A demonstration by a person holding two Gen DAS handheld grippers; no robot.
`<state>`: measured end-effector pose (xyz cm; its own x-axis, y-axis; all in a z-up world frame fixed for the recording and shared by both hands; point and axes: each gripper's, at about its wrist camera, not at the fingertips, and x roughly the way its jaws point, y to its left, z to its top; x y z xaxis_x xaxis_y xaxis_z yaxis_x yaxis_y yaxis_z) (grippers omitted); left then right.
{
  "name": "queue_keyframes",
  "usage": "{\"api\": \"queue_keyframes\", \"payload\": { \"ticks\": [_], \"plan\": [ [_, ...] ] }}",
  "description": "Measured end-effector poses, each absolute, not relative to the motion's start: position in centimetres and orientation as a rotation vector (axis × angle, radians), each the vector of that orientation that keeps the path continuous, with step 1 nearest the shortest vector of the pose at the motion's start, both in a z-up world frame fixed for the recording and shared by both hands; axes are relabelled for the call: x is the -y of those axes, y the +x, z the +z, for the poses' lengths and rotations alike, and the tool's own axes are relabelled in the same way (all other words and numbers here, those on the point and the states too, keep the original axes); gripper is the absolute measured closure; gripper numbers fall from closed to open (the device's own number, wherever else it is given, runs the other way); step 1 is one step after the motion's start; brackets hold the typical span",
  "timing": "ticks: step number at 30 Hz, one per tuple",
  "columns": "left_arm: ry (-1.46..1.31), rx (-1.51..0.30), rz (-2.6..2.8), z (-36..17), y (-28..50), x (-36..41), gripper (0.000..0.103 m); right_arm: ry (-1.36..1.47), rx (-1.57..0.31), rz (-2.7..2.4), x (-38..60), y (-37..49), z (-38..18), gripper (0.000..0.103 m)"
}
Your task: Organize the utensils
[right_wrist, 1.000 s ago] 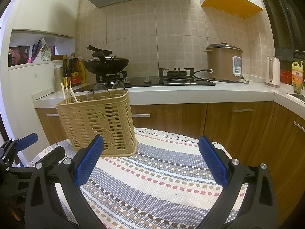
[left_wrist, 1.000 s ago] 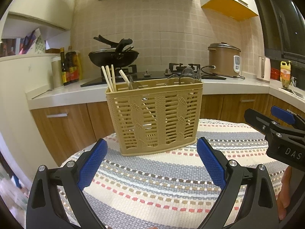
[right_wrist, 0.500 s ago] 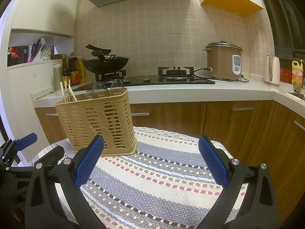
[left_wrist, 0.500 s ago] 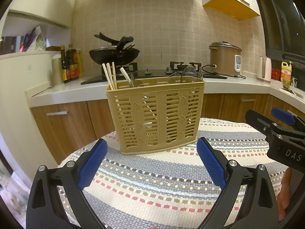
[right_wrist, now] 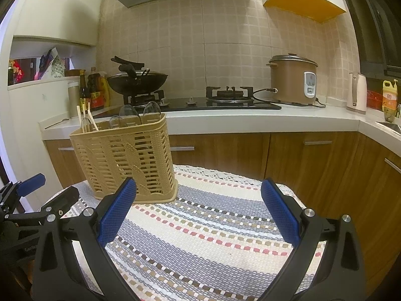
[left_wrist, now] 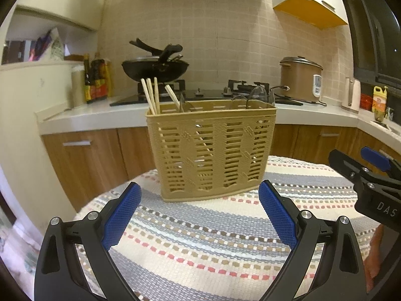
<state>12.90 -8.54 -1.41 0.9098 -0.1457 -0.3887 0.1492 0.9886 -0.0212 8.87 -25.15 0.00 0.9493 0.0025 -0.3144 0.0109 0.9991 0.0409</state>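
A tan slotted utensil basket [left_wrist: 210,150] stands upright on the striped tablecloth [left_wrist: 200,238]. Wooden chopsticks [left_wrist: 151,95] stick up at its left end and clear spoons [left_wrist: 255,95] at its right end. My left gripper [left_wrist: 200,215] is open and empty, just in front of the basket. My right gripper [right_wrist: 198,215] is open and empty; the basket [right_wrist: 125,160] sits to its front left. The right gripper also shows at the right edge of the left wrist view [left_wrist: 371,175], and the left gripper at the left edge of the right wrist view [right_wrist: 32,195].
The round table's far edge [right_wrist: 225,173] lies just behind the basket. Beyond it run wooden cabinets [right_wrist: 288,160] and a white counter [right_wrist: 250,120] with a wok [left_wrist: 155,69], gas hob [right_wrist: 228,95], rice cooker [right_wrist: 293,80], bottles [left_wrist: 96,77] and a kettle [right_wrist: 356,92].
Both grippers have dropped slightly, so the basket sits a little higher in both views. Both stay open and empty; the basket has not moved.
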Motion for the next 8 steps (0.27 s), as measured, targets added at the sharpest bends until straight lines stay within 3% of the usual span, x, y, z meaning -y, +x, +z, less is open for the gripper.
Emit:
{"api": "queue_keyframes", "payload": {
  "ticks": [8],
  "plan": [
    [0.000,-0.412,-0.149,-1.43,12.95,8.42,0.009,0.036,-0.321,-0.008,25.03,8.87,-0.04,0.008]
  ]
}}
